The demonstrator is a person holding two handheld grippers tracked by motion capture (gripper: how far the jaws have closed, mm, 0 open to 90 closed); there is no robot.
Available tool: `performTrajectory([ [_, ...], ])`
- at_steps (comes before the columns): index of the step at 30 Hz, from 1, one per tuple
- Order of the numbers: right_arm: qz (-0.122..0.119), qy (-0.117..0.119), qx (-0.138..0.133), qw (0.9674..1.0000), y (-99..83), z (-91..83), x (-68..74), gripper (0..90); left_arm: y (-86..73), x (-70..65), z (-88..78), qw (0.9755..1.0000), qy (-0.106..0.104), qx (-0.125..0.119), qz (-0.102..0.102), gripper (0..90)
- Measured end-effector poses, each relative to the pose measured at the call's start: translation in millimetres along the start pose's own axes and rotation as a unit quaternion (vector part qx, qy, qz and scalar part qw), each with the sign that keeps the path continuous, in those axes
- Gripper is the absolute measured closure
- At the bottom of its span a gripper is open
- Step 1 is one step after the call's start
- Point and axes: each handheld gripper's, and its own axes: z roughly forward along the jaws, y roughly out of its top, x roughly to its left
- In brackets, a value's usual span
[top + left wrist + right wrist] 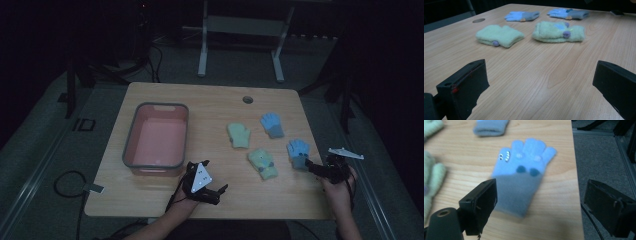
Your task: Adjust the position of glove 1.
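Dim room, wooden tabletop (210,107) with a round grommet hole (247,99) near its far edge. Left half: a grey-rimmed tub (131,131) with a pink inside, nothing visible in it. Right half: four small gloves lying flat, none touching. Two are pale green: the far green glove (239,135) and the near green glove (263,163), the near one with a small purple dot on it. Two are blue with grey cuffs: the far blue glove (272,124) and the near blue glove (298,153), the latter near the tabletop's right edge. Left tongs (216,193) sit at the near edge, just in front of the tub's near right corner, held in the person's left hand (186,200), grey plate on top; jaws spread wide, nothing between them but bare wood in the left gripper view, all four gloves well ahead. Right tongs (311,166) are at the right edge, in the right hand (339,191), tips just beside the near blue glove's cuff. In the right gripper view the jaws stand wide apart and empty; the glove's grey cuff lies between them, nearer the left jaw, fingers pointing away. Whether that jaw touches the cuff cannot be told. Floor beyond the right edge is grey carpet (604,157).
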Motion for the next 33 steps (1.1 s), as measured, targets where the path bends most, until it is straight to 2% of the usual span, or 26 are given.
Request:
performTrajectory([
  [8,-0.001,0.019,0.003,0.9998,13.5,0.5,7.4,12.0,0.1,-0.4,0.0,1.0000,0.001,0.000,0.001,0.1],
  [20,-0.005,0.023,-0.009,0.9997,35.7,-4.5,15.2,12.9,0.2,-0.8,0.2,1.0000,-0.001,0.001,0.004,0.1],
  [22,-0.007,0.024,-0.012,0.9996,39.1,-4.9,17.6,14.0,0.2,-1.0,0.3,1.0000,-0.001,0.002,0.005,0.1],
  [23,-0.009,0.019,-0.019,0.9996,41.8,-6.1,19.6,18.0,0.3,-1.0,0.3,1.0000,-0.001,0.002,0.005,0.1],
  [33,-0.021,0.025,-0.015,0.9993,58.0,-3.7,31.9,22.9,0.1,-1.1,0.0,1.0000,0.001,0.000,0.005,0.1],
])
